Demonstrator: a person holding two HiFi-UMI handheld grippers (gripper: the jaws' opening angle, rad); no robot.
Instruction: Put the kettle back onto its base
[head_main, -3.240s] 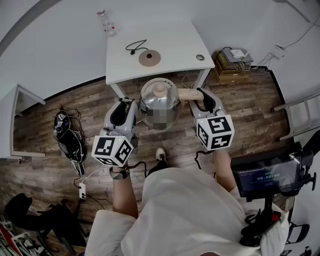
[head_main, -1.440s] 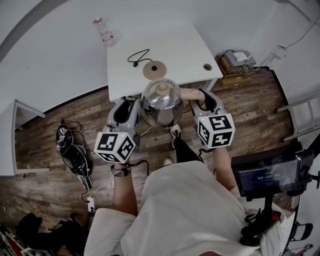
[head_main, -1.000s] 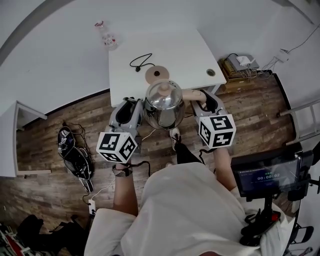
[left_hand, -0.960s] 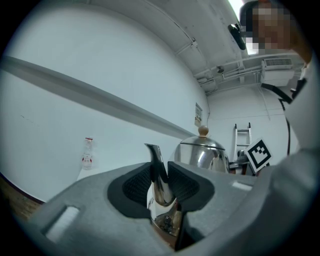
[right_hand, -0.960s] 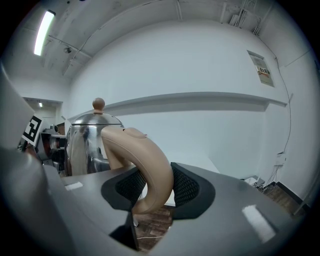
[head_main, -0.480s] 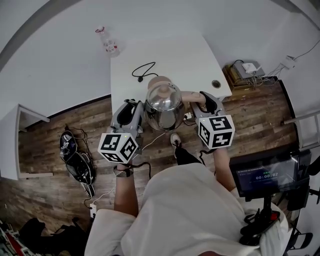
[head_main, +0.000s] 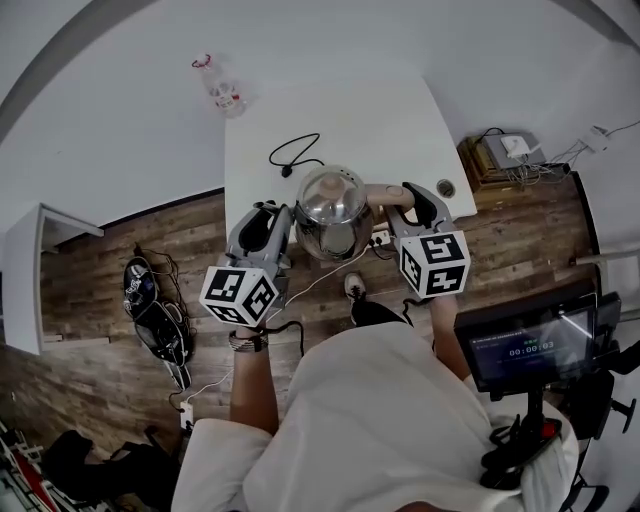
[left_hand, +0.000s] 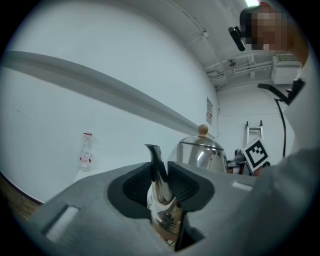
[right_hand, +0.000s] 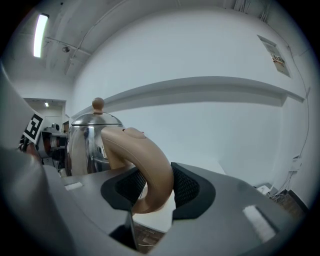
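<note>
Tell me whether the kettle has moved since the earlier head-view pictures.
Yes. The kettle has gone from over the floor to over the white table, near its front edge.

Clear bottle near white table; screen at right, black gear on wooden floor

The screen at the near right shows a small timer, seemingly 00:00:03; I can read nothing else.

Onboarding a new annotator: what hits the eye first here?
A shiny steel kettle is held at the near edge of the white table. The left gripper clamps its spout, the right gripper its tan handle. Behind it, a black cord loops on the tabletop.
</note>
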